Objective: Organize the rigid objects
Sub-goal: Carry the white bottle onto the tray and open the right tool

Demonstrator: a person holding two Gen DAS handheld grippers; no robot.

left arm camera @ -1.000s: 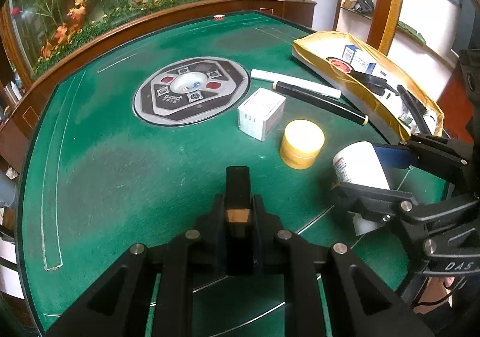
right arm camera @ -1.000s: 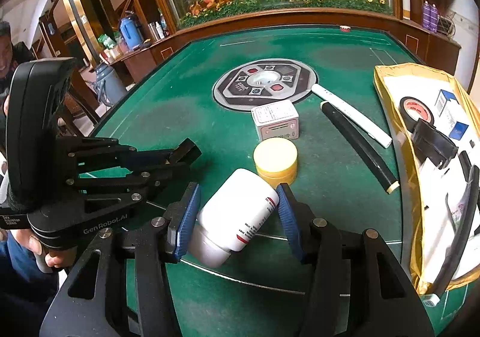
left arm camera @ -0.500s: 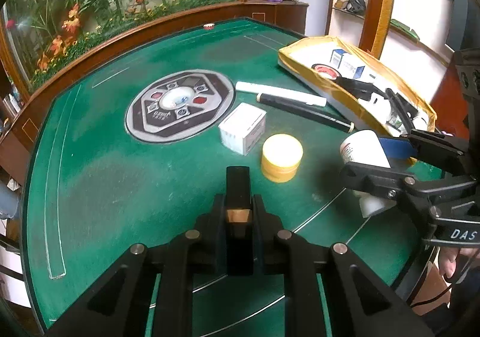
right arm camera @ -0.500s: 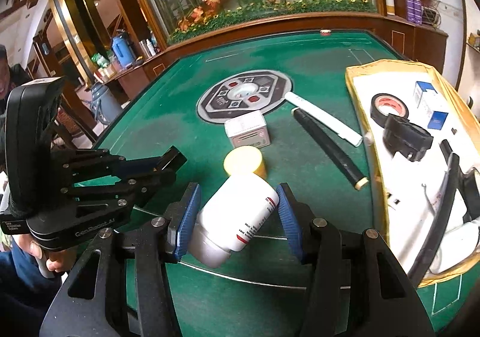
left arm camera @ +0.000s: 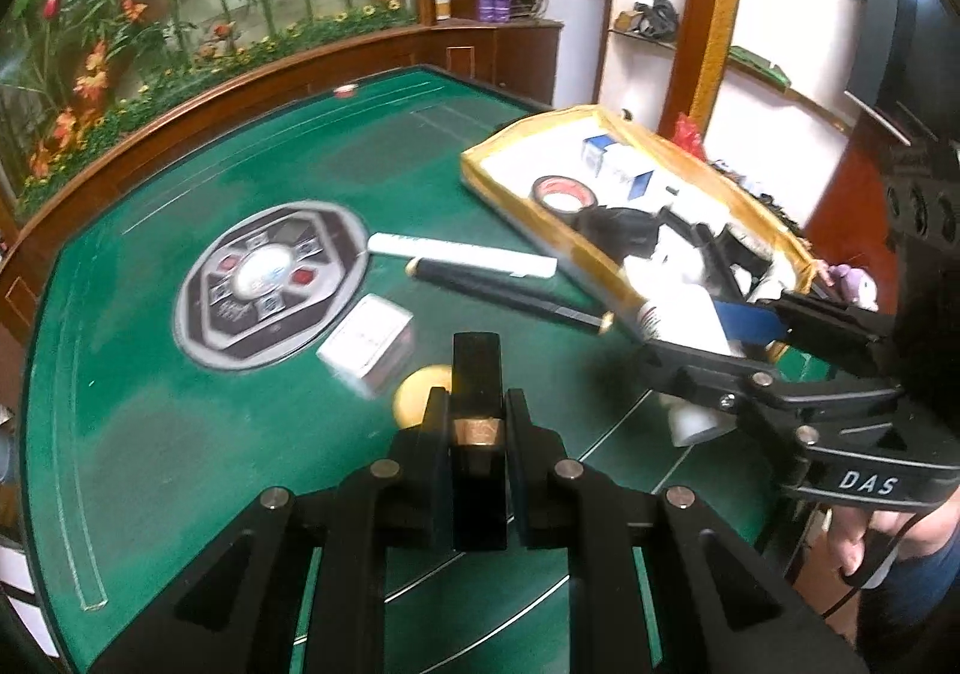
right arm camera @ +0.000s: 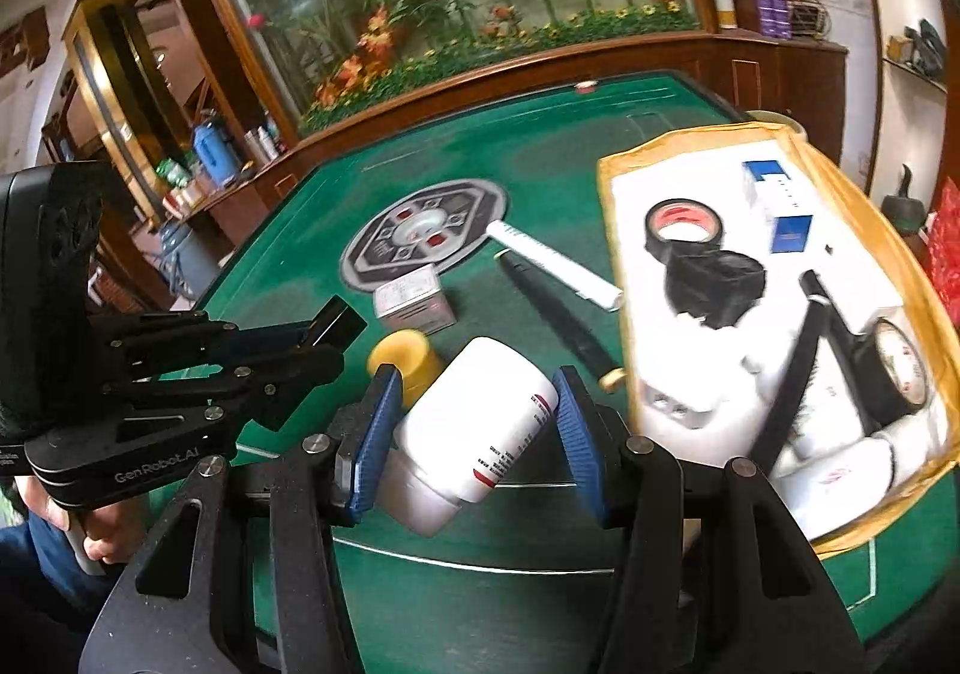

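So | right hand-held gripper (right arm camera: 474, 428) clamped on the white bottle (right arm camera: 474, 428), carried beside the yellow tray (right arm camera: 618, 278) | left hand-held gripper (left arm camera: 477, 350) shut, empty | next, I reckon: over the tray rim, find a free spot, let go

Black stick (right arm camera: 561, 317) lies before the tray (right arm camera: 618, 278).

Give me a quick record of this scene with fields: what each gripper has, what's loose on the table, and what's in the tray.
right gripper: shut on white bottle, held tilted, cap toward the camera
left gripper: shut, nothing held
table: green felt
loose on table: yellow jar, small white box, white stick, black stick
tray: gold rim; holds tape roll, blue and white box, other items
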